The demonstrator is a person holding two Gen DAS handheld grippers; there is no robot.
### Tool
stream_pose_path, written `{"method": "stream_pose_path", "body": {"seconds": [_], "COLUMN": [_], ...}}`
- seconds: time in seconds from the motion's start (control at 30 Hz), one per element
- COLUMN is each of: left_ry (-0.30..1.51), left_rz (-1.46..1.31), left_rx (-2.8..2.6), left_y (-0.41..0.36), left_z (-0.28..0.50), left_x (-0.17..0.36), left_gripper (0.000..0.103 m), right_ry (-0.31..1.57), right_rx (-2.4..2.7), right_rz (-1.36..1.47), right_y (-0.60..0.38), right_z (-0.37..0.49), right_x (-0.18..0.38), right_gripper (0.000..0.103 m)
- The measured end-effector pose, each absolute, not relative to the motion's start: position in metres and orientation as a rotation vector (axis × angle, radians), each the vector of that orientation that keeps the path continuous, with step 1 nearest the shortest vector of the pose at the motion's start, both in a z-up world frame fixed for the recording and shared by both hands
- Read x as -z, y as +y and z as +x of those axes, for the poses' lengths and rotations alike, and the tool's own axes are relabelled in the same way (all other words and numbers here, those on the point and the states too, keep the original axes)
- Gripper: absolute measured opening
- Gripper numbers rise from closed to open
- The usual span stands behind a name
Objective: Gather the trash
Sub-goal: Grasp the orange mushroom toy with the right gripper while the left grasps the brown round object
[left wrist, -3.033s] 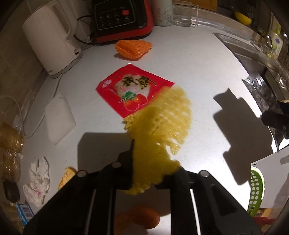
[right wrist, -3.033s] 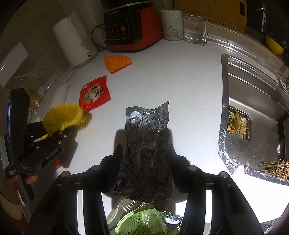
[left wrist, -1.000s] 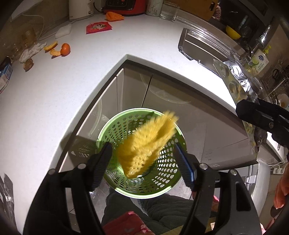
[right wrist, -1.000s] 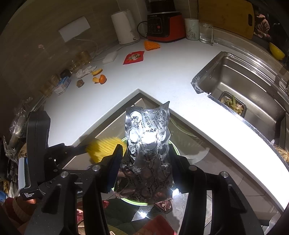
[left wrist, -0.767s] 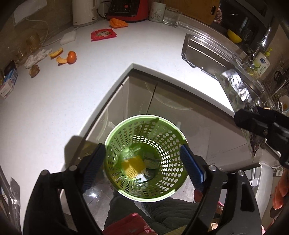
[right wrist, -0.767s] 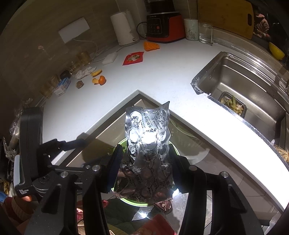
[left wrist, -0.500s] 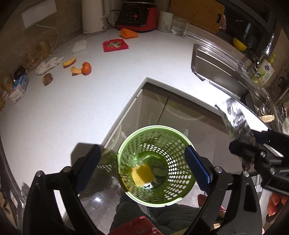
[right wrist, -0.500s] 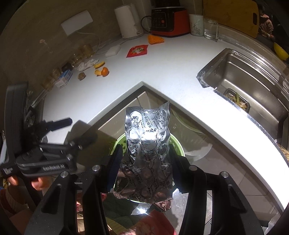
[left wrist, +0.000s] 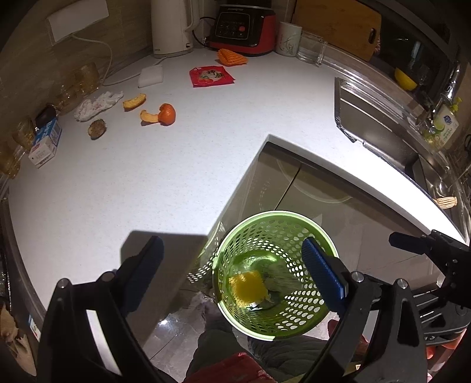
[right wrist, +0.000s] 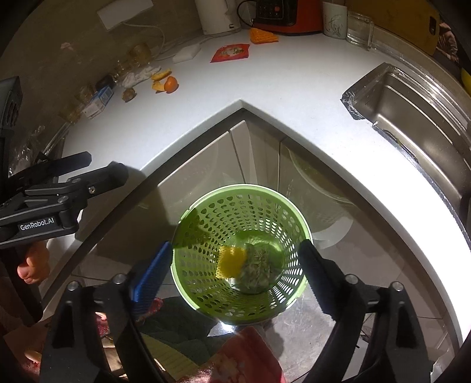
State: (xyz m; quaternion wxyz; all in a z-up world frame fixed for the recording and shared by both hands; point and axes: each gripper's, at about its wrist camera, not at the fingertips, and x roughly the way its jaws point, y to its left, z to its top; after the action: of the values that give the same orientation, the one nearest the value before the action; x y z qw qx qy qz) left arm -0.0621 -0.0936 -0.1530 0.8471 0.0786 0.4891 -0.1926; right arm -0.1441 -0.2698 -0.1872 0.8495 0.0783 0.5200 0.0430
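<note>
A green perforated basket (left wrist: 321,235) (right wrist: 294,206) stands on the floor below the counter's inner corner. In it lie the yellow foam net (left wrist: 245,287) (right wrist: 231,260) and, blurred beside it, the silver foil bag (right wrist: 257,272). My right gripper (right wrist: 232,263) hangs over the basket, its jaws opening, with nothing between the pads. My left gripper (left wrist: 232,265) stands open and bare over the basket's left rim and the counter edge. On the counter lie a red snack wrapper (left wrist: 210,76), an orange foam net (left wrist: 232,56), tangerine peel (left wrist: 160,113) and a crumpled tissue (left wrist: 97,101).
A white kettle (left wrist: 170,26), a red cooker (left wrist: 241,26), a mug (left wrist: 288,38) and a glass (left wrist: 312,48) line the back wall. The sink (right wrist: 418,117) is at the right. A small carton (left wrist: 45,141) stands at the left. A person's legs are below the basket.
The yellow net dropped out of my left gripper into the basket, and that gripper drew back to the left. My right gripper opened and the silver bag fell into the basket.
</note>
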Motion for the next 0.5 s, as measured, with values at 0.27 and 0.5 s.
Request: {"method": "stream_pose_path", "body": {"seconds": [0.27,0.5], "left_ry": [1.029,0.999], "left_rz": [0.138,0.114], "left_rx": [0.378,0.317], "left_y": [-0.076,-0.051], "left_z": [-0.048,-0.026], "left_x": [0.147,0.135], "left_gripper": [0.091,0.095], "right_ry": [1.054,1.008], "right_rx": [-0.069,-0.083], "right_rz": [0.189,0.168], "right_y": [-0.278,-0.273], "right_z": [-0.133,-0.105], "right_x": [0.172,0.156], "right_gripper": [0.094,0.094]}}
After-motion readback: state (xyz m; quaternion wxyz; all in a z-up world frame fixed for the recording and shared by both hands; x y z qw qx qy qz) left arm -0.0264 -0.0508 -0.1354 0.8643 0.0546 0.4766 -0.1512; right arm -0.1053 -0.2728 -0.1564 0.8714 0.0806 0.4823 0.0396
